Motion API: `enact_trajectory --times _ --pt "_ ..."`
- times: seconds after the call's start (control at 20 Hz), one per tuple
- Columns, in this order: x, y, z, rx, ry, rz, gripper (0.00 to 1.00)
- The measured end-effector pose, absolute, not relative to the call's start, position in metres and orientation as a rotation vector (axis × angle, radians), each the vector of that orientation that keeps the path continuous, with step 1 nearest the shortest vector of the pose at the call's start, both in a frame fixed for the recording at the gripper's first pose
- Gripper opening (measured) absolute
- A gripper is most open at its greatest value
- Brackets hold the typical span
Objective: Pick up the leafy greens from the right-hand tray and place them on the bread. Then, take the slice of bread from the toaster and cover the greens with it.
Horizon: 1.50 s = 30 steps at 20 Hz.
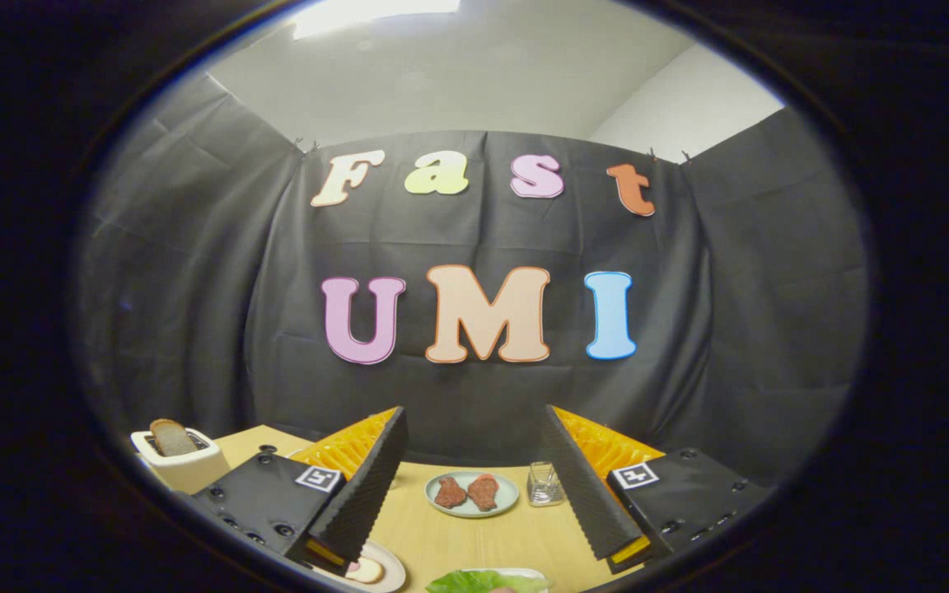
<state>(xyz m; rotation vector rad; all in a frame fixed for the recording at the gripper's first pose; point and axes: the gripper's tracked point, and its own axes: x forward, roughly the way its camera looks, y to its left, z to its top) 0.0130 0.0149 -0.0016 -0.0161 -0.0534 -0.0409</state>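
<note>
Currently: gripper (474, 486) spread wide, empty, above table (474, 535). Leafy greens (487, 581) just below, between fingers, untouched. Bread slice (171, 436) upright in toaster (182, 465), far left. Step, by judgement: reaching greens; next, descend and close.

We see no readable text on the table things; each gripper (474, 486) finger block carries only a small black-and-white square marker (317, 478), no words or numbers.

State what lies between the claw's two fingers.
In the gripper view, the open claw frames bare table, with the meat plate beyond and leafy greens nearer; nothing is gripped.
</note>
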Motion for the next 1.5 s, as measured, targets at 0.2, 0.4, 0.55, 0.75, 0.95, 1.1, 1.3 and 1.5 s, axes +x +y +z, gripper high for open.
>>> enact_trajectory --times 0.2,0.4,0.55,0.75,0.95,1.1,1.3,1.5 --pt "0.014 0.016 0.004 -0.017 -0.08 -0.046 1.0" --pt "0.014 0.019 0.004 -0.02 -0.08 -0.04 1.0" --pt "0.013 0.02 0.005 -0.025 -0.082 -0.043 1.0" --pt "0.013 0.023 0.006 -0.03 -0.079 -0.032 1.0" --pt "0.016 0.022 -0.002 -0.077 -0.05 0.051 1.0" --pt "0.024 0.02 -0.02 -0.115 0.013 0.17 1.0" --pt "0.038 0.01 -0.054 -0.199 0.135 0.324 1.0" --pt "0.044 0.005 -0.096 -0.3 0.234 0.454 1.0"
